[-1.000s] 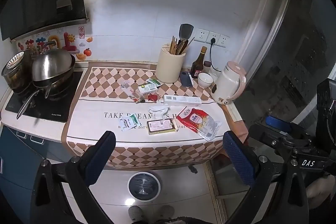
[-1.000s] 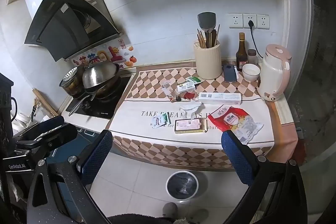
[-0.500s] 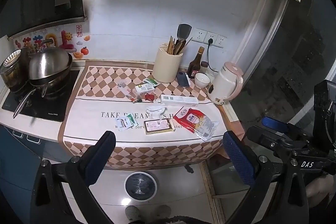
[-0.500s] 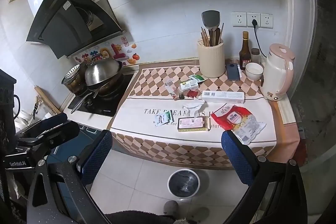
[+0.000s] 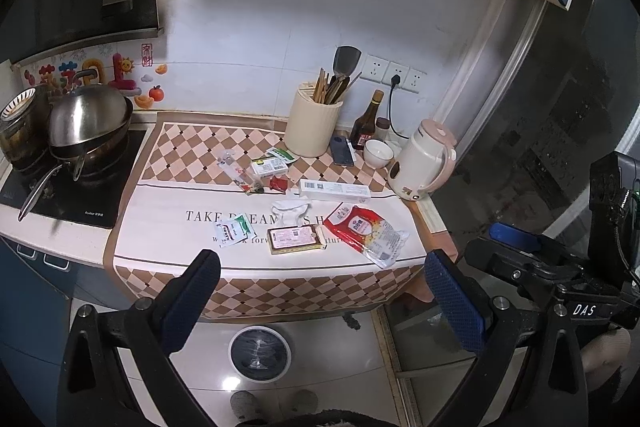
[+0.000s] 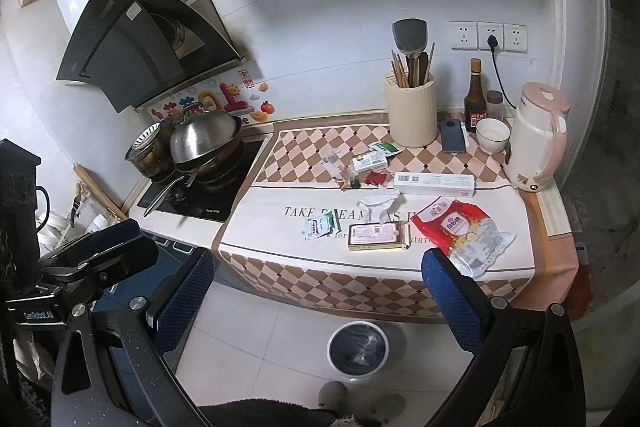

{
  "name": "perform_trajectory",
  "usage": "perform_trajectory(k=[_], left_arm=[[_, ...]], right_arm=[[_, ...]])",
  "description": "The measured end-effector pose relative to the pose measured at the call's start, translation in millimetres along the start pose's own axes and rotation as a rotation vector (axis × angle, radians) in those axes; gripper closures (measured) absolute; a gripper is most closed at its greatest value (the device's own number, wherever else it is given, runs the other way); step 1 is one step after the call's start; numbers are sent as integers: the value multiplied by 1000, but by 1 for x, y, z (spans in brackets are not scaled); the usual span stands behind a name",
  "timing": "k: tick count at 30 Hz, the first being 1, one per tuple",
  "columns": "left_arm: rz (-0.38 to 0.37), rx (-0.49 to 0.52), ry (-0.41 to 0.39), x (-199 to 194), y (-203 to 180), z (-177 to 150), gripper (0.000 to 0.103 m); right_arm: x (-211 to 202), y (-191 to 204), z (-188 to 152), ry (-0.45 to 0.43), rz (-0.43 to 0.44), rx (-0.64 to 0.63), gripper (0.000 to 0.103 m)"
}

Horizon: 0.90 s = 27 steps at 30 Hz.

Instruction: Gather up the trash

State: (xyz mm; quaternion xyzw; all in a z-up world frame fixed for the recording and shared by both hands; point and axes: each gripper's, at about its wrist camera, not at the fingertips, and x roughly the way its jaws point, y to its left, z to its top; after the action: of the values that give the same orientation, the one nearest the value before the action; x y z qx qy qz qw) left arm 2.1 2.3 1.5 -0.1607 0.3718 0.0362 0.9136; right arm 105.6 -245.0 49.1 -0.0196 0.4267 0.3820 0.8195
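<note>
Nearest, the left gripper [image 5: 320, 291] and the right gripper [image 6: 318, 287] both hang with blue-padded jaws spread wide and empty, short of the counter's front edge. On the bare tile floor below sits a round white waste bin [image 6: 357, 351] lined with a dark bag. Past the edge, on the checked cloth [image 5: 280, 291], the trash lies: a red-and-clear plastic bag [image 5: 366, 229] near the right front corner, a flat pink-labelled box [image 5: 296, 238], a green-and-white sachet [image 5: 234, 231], then crumpled white tissue [image 5: 291, 207]. Farthest, a cream utensil holder [image 5: 314, 126] stands at the wall.
</note>
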Motion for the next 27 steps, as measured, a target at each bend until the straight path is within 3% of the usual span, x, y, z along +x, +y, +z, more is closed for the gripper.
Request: perform_trajectory(k=[27], left_arm=[[-9,-5,-3,-2,-4,-4,0]], right_arm=[[-1,5,0,21,31,-8,0]])
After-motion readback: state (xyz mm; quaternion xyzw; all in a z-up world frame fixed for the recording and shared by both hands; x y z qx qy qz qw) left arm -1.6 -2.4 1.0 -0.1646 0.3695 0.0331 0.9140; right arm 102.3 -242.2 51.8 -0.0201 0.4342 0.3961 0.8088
